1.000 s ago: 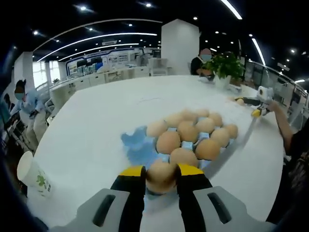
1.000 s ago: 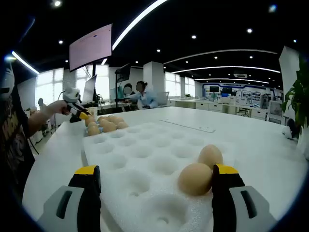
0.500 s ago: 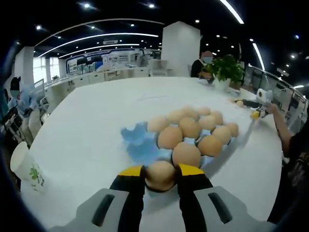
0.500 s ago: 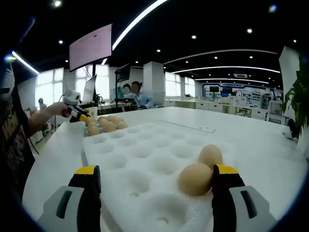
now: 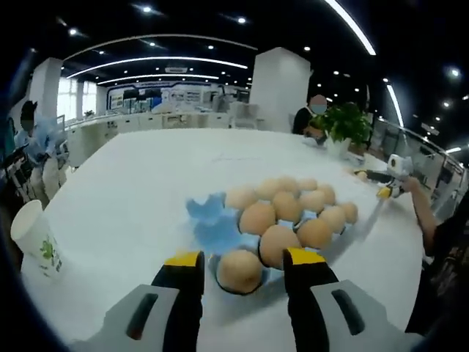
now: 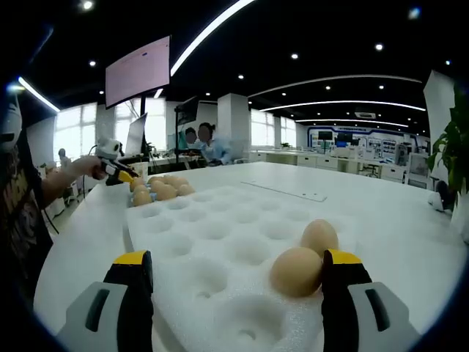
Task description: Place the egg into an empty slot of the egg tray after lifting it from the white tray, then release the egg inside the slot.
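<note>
Left gripper view: the left gripper (image 5: 242,258) has its jaws spread, with gaps on both sides of the egg (image 5: 239,270), so it grips nothing. That egg sits in a front slot of the blue egg tray (image 5: 207,224), beside the other eggs (image 5: 293,213) filling the rows behind it. Judged from this, the placing and release appear complete for this egg; what remains is to draw the gripper back clear of the tray. At least one bare blue slot shows to the left of the eggs.

Right gripper view: the right gripper (image 6: 234,265) is wide open and empty, poised over the white tray (image 6: 212,242). Two eggs (image 6: 297,271) remain on that tray, the nearer one just beside the right-hand jaw; whether they touch I cannot tell. These would be next to move.

Surroundings: a paper cup (image 5: 34,236) stands on the table (image 5: 132,176) well left of the egg tray, out of the way. A potted plant (image 5: 343,117) stands at the far edge. Nothing obstructs the withdrawal, though the neighbouring eggs lie close to the right-hand jaw.
</note>
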Demonstrator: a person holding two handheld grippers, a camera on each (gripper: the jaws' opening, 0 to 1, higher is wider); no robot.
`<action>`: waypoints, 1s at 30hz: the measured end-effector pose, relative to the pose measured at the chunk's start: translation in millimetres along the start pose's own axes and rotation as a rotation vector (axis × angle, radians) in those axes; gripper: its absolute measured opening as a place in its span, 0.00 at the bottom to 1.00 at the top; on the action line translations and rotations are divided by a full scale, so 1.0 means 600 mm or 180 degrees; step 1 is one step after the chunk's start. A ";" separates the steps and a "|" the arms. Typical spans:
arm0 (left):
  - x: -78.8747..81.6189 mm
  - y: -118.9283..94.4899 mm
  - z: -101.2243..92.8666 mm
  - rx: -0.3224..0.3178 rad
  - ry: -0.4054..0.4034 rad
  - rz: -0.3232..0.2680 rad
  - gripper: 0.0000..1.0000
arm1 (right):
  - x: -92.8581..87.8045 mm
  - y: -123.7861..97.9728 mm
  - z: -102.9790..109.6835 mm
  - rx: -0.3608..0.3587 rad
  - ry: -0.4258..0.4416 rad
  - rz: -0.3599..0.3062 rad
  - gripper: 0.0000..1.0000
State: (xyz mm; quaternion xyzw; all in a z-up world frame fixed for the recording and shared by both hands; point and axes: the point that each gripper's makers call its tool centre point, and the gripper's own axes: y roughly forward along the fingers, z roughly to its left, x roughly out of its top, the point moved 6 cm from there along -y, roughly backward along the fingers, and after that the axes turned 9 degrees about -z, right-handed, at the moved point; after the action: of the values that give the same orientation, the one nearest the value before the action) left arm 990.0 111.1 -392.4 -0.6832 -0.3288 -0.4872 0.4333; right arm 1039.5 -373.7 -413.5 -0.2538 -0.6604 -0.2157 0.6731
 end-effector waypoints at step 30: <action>0.057 0.041 -0.081 -0.0379 0.0424 -0.0117 0.49 | -0.001 -0.007 -0.025 0.0098 -0.0024 0.0201 0.96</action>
State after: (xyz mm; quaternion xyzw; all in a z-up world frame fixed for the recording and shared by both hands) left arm 1003.7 57.5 -359.6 -0.6677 -0.2822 -0.5581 0.4038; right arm 1048.5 -386.2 -413.9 -0.2649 -0.6578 -0.1833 0.6809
